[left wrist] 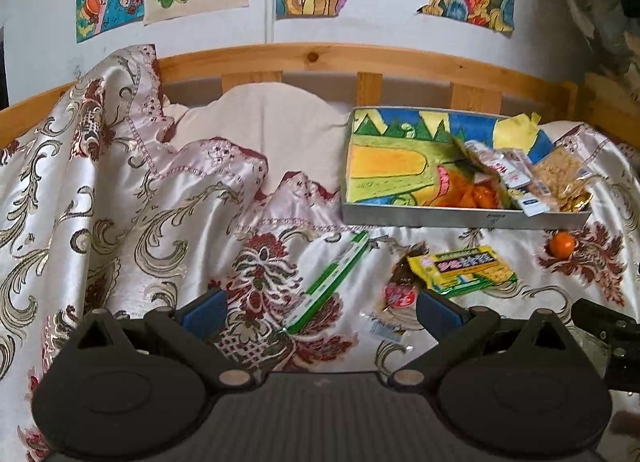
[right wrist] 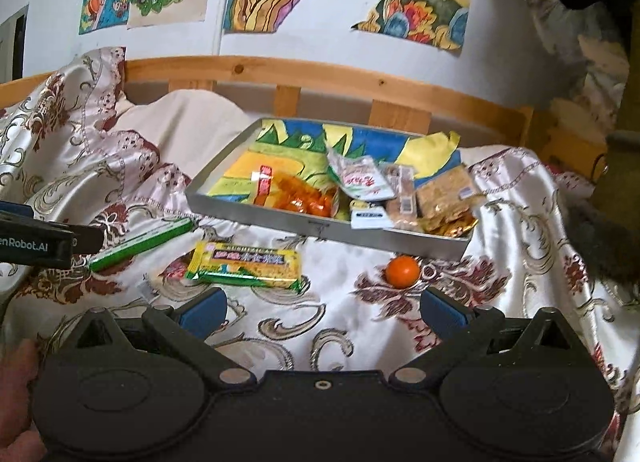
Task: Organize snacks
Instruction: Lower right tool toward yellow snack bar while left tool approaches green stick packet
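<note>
Both the left gripper and the right gripper hang released, jaws spread wide over the satin bedspread. On its side, seen from the right wrist, reads "enRobot.AI". The grey tray holds several snack packets; a yellow-green biscuit pack, green box and orange lie loose before it, print too blurred to read.

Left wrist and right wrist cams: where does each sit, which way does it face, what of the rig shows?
Left wrist: on the left gripper, low over the bedspread, facing the headboard; open blue-padded fingers show, right gripper at the edge.
Right wrist: on the right gripper, further right, same heading; open fingers, left gripper and a hand show.
Shared: tray, yellow packet, green stick box, orange.
</note>
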### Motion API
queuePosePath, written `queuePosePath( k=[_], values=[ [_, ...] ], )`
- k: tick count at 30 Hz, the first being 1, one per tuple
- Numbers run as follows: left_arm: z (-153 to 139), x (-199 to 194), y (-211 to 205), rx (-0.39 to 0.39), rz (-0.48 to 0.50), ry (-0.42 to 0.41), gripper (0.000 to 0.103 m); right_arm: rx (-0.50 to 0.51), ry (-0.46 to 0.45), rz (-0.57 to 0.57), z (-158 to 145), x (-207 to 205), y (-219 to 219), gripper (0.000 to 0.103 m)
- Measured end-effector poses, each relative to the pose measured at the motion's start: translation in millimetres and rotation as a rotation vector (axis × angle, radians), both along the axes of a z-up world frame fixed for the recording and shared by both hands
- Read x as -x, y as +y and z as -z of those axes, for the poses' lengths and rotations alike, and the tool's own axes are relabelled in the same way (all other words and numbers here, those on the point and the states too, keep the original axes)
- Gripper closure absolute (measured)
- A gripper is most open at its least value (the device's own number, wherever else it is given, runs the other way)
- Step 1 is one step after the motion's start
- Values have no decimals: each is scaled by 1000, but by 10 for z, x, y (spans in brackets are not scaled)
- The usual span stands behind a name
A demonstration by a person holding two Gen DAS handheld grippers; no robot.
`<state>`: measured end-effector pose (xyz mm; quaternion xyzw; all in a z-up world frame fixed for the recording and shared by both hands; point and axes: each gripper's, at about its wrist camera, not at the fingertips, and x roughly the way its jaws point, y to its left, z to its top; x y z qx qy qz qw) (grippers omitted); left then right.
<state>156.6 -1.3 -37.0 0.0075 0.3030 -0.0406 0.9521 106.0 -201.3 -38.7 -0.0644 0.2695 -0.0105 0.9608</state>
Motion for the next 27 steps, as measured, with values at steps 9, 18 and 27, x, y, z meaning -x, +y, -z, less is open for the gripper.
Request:
queuePosePath(
  k=[9,18,27],
  values=[
    [59,-69,25,-49,-5,27,1,-32,56,-19,120,-58,33,1],
    [90,-131,-5,-97,-27,44,1,-30,83,-33,188,-81,61,1],
    [105,-286,2,-84,-39,44,1,-29,96,-35,231,-111,72,1]
  ],
)
